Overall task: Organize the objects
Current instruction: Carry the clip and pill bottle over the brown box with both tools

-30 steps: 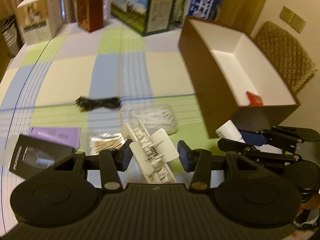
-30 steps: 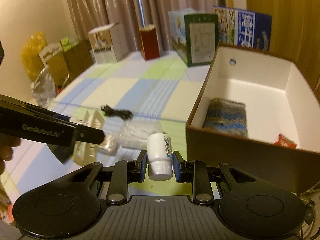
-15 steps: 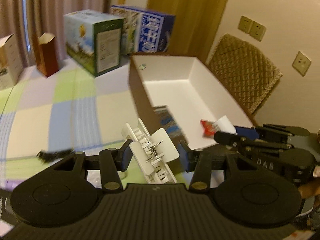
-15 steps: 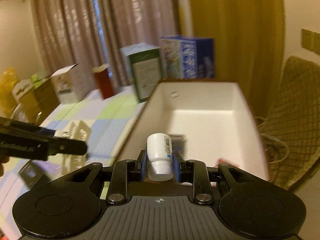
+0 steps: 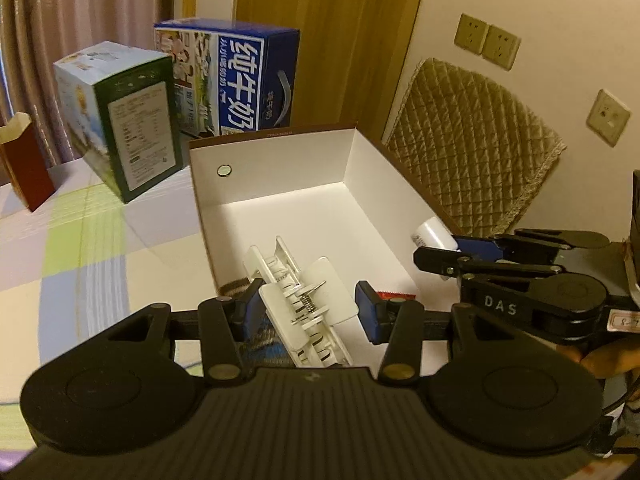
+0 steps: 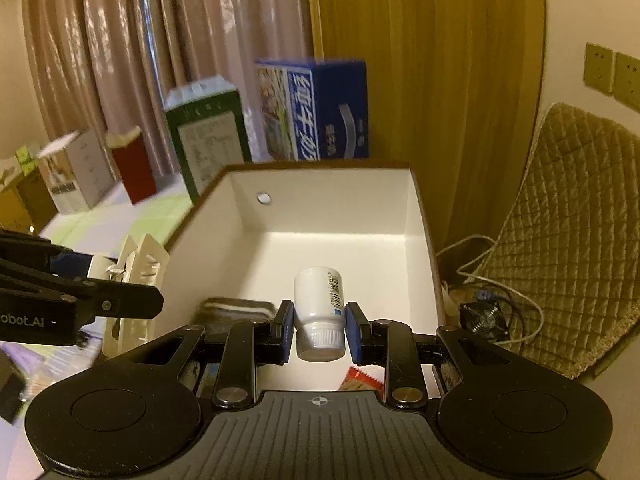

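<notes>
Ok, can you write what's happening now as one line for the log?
left gripper: holds white clip | right gripper: holds white bottle | both over open box | in box: cloth, red packet

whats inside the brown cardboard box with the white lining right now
Inside the brown cardboard box: a striped knitted cloth at the near left and a red snack packet near the front. The held white bottle and black tongs cover part of the floor.
</notes>
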A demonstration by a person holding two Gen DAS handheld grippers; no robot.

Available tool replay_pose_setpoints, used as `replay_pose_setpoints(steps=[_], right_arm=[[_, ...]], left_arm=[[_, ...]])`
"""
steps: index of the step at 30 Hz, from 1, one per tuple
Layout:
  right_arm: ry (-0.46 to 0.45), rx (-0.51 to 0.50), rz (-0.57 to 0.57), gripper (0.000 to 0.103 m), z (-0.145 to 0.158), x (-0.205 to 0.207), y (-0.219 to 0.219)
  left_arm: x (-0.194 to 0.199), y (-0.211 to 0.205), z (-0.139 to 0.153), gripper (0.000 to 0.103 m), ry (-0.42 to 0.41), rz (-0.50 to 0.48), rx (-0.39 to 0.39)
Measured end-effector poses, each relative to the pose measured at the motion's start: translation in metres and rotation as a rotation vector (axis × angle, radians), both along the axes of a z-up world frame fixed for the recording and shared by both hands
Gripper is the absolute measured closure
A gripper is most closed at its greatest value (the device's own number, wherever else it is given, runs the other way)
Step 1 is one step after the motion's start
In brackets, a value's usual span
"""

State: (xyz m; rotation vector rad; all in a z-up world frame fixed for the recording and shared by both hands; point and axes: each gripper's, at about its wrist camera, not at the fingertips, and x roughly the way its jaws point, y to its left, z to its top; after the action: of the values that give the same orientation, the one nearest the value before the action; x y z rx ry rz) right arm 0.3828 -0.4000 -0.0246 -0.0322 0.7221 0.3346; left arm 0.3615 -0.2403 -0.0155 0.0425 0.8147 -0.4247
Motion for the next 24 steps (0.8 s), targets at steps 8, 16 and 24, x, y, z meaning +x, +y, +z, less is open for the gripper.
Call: replay_pose_setpoints(steps=[8,16,24], right_arm=[[0.095,-0.12,0.036,0.079,-0.034,0.05,0.005],[0.108,-0.235,0.083,0.078,-0.056,0.082,0.016],[0.069,-0.2,0.061,0.075,-0.049,0.09,0.01]], left_arm=[[0.059,-0.021,-0.037,0.06,0.063,0.007,0.086],[0.096,-0.028,-0.06,0.06,0.104,0.012,0.139],[0.113,-0.031,-0.068,0.06,0.109,0.013,0.16]])
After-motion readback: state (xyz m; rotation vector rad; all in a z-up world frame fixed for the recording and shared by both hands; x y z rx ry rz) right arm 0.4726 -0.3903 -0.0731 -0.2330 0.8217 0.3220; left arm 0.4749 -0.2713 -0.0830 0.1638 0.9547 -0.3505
